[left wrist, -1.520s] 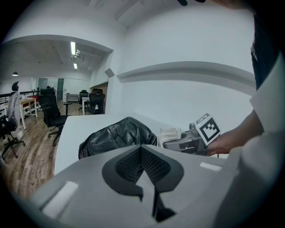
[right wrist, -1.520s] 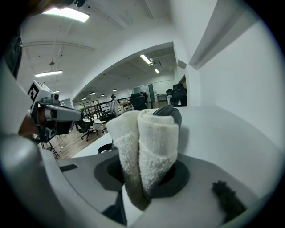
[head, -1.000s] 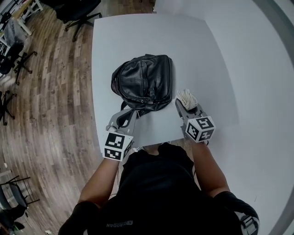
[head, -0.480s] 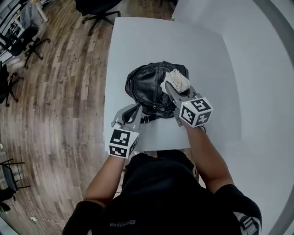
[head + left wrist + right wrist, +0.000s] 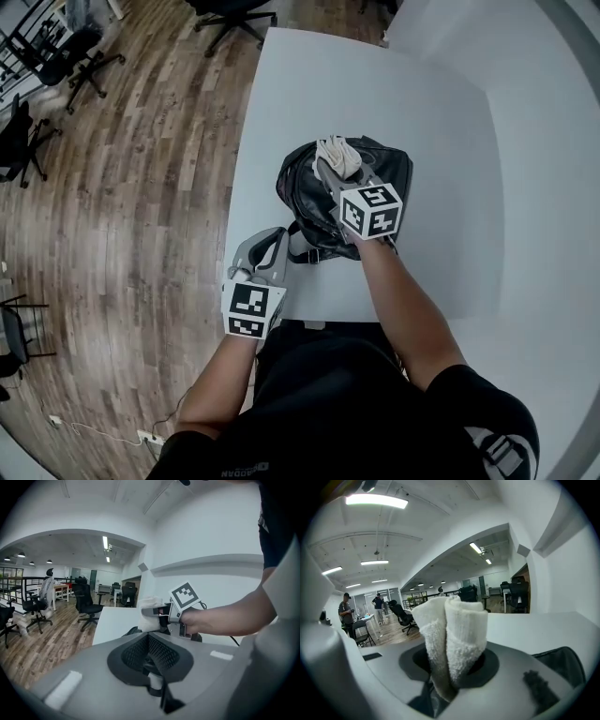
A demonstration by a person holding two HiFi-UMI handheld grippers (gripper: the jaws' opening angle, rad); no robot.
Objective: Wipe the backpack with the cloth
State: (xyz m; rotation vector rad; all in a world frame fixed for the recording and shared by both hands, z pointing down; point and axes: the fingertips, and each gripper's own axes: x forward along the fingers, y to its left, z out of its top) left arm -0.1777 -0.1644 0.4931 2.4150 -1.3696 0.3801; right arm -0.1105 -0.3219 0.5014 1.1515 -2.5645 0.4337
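Now right gripper (image 5: 328, 171), jaws clamped on the cloth (image 5: 338, 155), farther across the backpack (image 5: 302, 190); left gripper (image 5: 270, 240) jaws together, empty.

Head view looks steeply down at the table (image 5: 309, 84); gripper views look along their jaws; all share the backpack (image 5: 298, 192).

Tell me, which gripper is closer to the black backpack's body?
Right. The right gripper, jaws clamping the white cloth, is directly over the backpack. The left gripper sits off it, near the front-left edge of the table, beside the strap.
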